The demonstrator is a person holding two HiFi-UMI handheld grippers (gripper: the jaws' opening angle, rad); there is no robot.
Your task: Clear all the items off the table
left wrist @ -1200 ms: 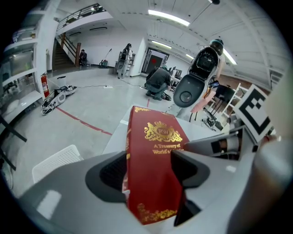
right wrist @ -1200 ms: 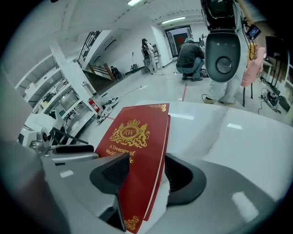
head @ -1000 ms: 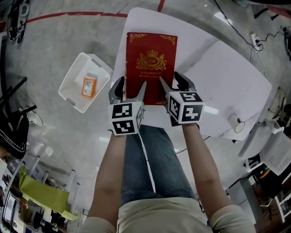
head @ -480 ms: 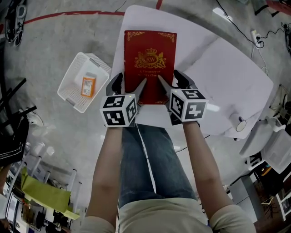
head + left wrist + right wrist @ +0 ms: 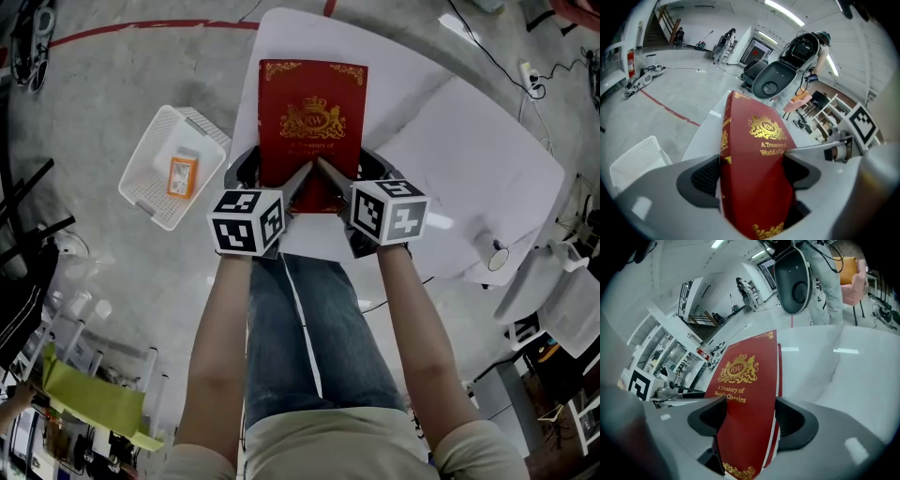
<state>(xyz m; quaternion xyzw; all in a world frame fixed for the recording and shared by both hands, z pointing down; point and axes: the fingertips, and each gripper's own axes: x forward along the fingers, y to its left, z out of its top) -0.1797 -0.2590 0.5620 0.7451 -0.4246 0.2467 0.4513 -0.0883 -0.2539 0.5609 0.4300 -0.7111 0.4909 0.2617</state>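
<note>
A thick red book (image 5: 314,122) with gold print lies on the white table (image 5: 469,141), its near edge toward me. My left gripper (image 5: 275,171) straddles the book's near left corner, one finger outside the spine and one over the cover. My right gripper (image 5: 352,167) straddles the near right corner the same way. In the left gripper view the book (image 5: 759,154) fills the space between the jaws, and in the right gripper view the book (image 5: 745,394) does too. Both pairs of jaws have just been opening and stand wide round the book without clamping it.
A white plastic basket (image 5: 173,169) stands on the floor left of the table, with a small orange box (image 5: 182,175) inside it. A chair (image 5: 776,82) stands beyond the table's far end. The person's legs are just under the table's near edge.
Both pairs of jaws have spread wider, and the inner fingers now reach further over the cover toward each other. Both grippers have tipped a little. The book has hardly moved.
</note>
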